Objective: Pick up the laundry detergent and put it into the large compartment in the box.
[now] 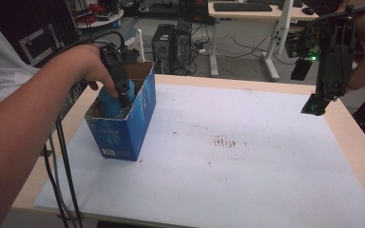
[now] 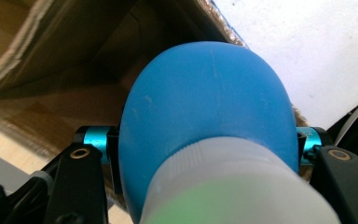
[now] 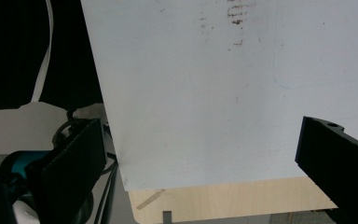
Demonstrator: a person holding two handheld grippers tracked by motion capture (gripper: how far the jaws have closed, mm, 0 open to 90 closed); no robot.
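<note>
We clamp the left gripper (image 1: 122, 97) on a blue bottle (image 2: 207, 116) inside the open blue box (image 1: 123, 128) near the table's (image 1: 266, 88) left edge; our right gripper (image 1: 319, 102) hovers over the right edge, jaws apart.

blue bottle (image 1: 109, 97) | lower part hidden inside blue box (image 1: 123, 128) | base cut off by left gripper view's edge

Matt blue rubbery bulb (image 2: 205, 107) w/ ribbed translucent plastic collar, blue printed cardboard box (image 1: 123, 128), raw brown inside w/ torn rough rim, white paper sheet (image 1: 247, 161) matt w/ brown stains, pale wood-look table (image 1: 356, 147), smooth
</note>
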